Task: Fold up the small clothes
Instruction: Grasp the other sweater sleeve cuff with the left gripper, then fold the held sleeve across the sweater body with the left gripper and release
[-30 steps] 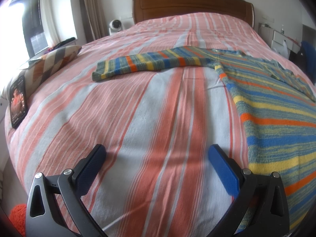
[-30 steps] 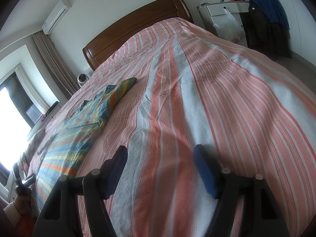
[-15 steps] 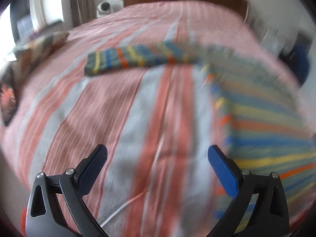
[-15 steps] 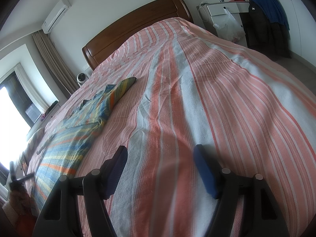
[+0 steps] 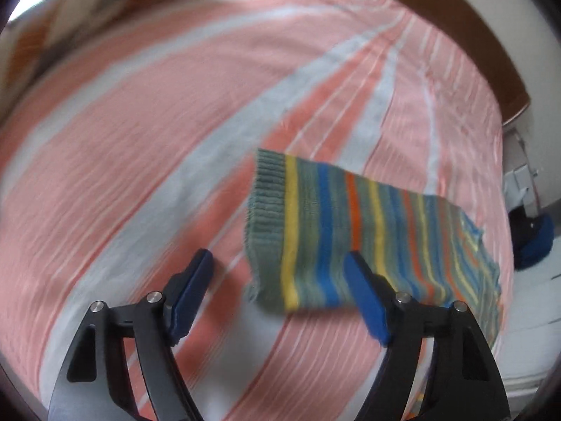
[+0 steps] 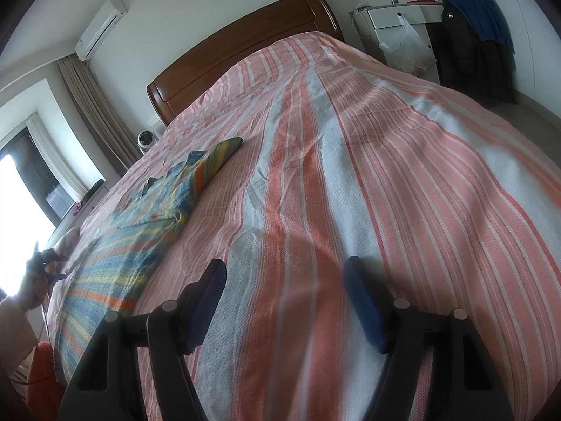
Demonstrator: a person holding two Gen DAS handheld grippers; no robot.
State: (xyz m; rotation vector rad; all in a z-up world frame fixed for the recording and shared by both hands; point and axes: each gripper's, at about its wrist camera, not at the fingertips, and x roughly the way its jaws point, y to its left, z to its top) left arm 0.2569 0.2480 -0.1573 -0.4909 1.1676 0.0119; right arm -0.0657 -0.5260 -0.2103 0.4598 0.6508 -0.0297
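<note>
Tongs first, nearest the lens. Left tongs (image 5: 277, 258): black arms, blue pads, tilted steeply down at the bed, jaws partly open and just now narrowing. Nothing pinched yet. Knitted cuff (image 5: 270, 210) of a striped sleeve (image 5: 350, 224) lying in the gap and just past the tips, right pad overlapping the fabric in view, contact impossible to confirm through motion blur. Right tongs (image 6: 284, 264): low over bare bedspread (image 6: 350, 175), jaws moderately open, empty, well apart from the garment.

Beyond the left tips: sleeve stretched flat across the pink, white and grey striped bedspread, in bands of green, yellow, blue and orange. Cuff end free, far end running off toward the body of the sweater (image 6: 133, 245). From the right-hand view, sweater spread flat on the left side of the bed, other sleeve pointing toward the wooden headboard (image 6: 245, 35). Farther off in the left view, a patterned pillow (image 5: 105, 7) at the bed's edge.

Likely step: grasping the sleeve for the inward fold. To do it well:
- Lower until both pads straddle the cuff's ribbed edge.
- Close on knit alone, without catching the bedspread beneath.
- Lift only slightly and carry the cuff across the body in one smooth sweep.
- Lay it flat, then release.
- Keep the crease at the shoulder straight.
</note>
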